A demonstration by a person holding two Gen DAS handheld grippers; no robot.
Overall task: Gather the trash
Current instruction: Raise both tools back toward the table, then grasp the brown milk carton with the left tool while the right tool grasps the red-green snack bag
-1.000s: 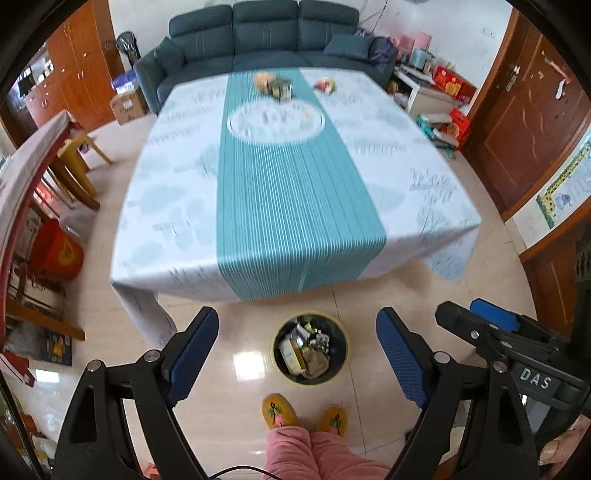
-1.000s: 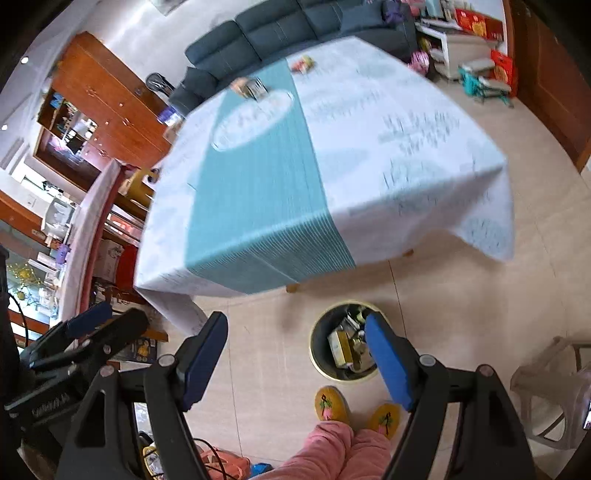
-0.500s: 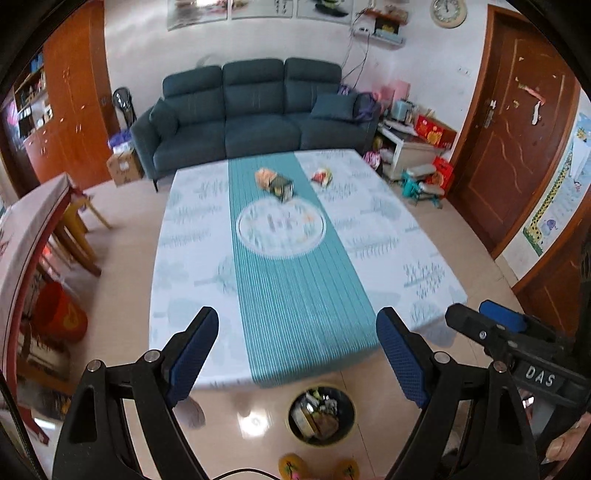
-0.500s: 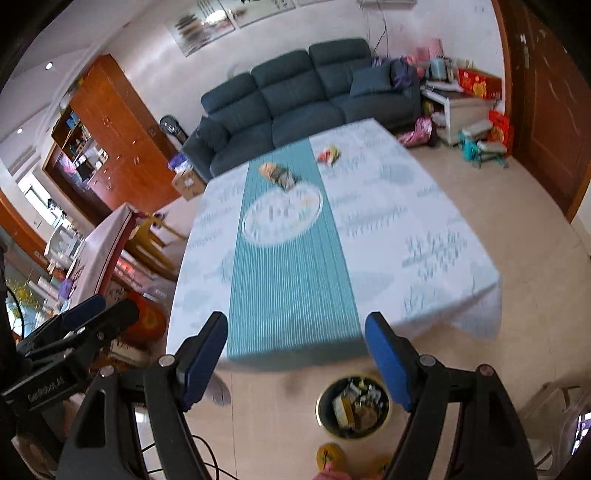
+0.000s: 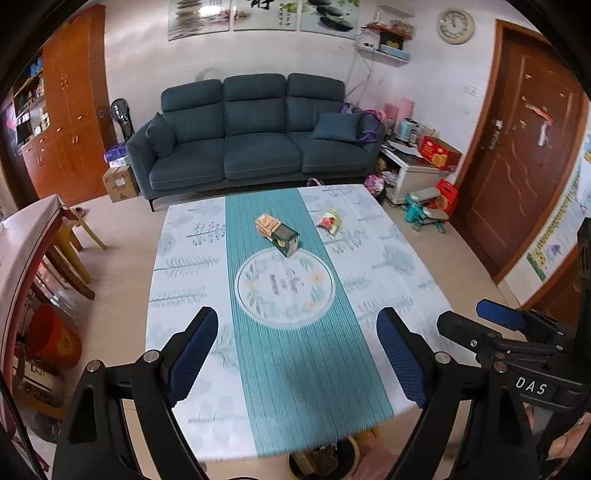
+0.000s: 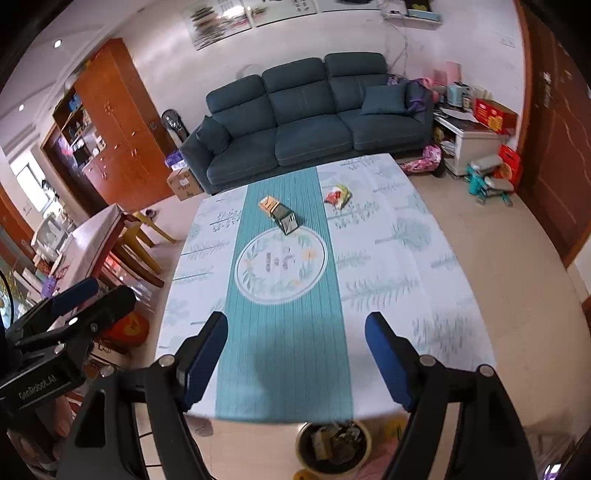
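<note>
Both the left claw (image 5: 297,354) and right claw (image 6: 295,358) gape apart, empty, above the bench (image 5: 184,295). A green carton (image 5: 285,236) and snack wrapper (image 5: 328,221) lie far off.

Two cartons (image 5: 277,233), one wrapper (image 5: 328,222)

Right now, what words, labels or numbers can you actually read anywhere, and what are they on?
"DAS": on the right gripper body.
"GenRobot.AI": on the left gripper body.
Too blurred to read: tablecloth medallion lettering, wall clock, wall art character, green box, snack packet.
</note>
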